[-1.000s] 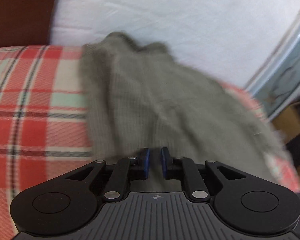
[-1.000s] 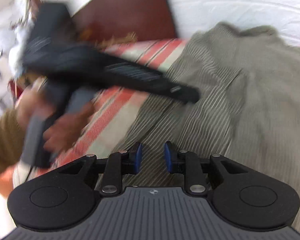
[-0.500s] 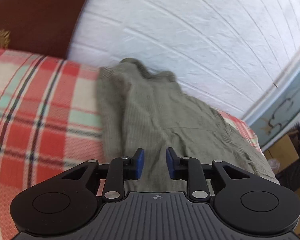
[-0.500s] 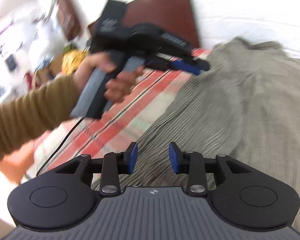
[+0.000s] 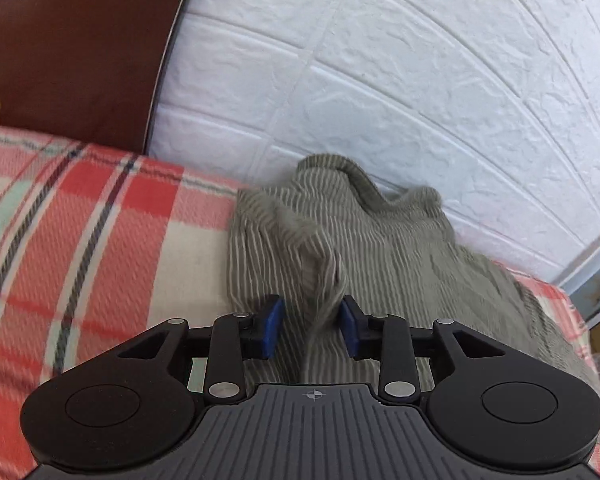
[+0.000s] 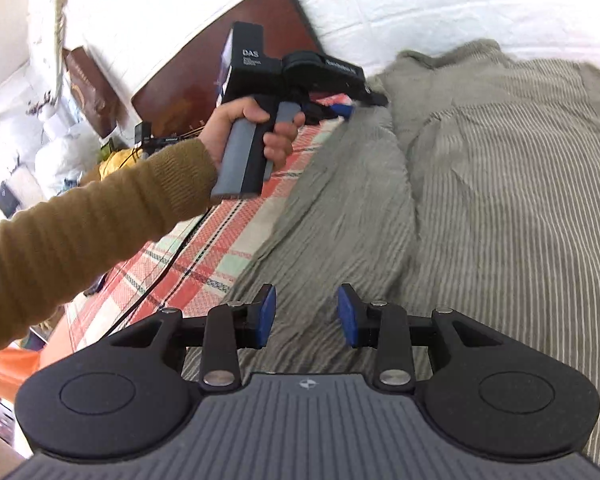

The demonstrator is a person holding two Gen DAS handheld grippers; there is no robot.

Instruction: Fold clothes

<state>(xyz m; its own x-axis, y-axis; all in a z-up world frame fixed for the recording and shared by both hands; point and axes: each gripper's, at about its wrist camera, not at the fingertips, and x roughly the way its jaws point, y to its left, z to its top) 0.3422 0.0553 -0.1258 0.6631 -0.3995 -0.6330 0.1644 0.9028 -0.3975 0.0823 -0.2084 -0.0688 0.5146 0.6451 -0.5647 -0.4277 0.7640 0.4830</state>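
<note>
Soft striped shirt lying on the plaid blanket, against the bed's wall-side edge.

We judge it light, limp and quick to bunch, best pinched at a hem or folded edge. Left tongs have just been opening, a ridge of cloth loose between them; right tongs part-open, gripping nothing.

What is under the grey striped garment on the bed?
The grey striped garment lies on a red plaid blanket, which shows along its left edge. How the blanket looks beneath the cloth is covered, and any other item under it cannot be seen.
</note>
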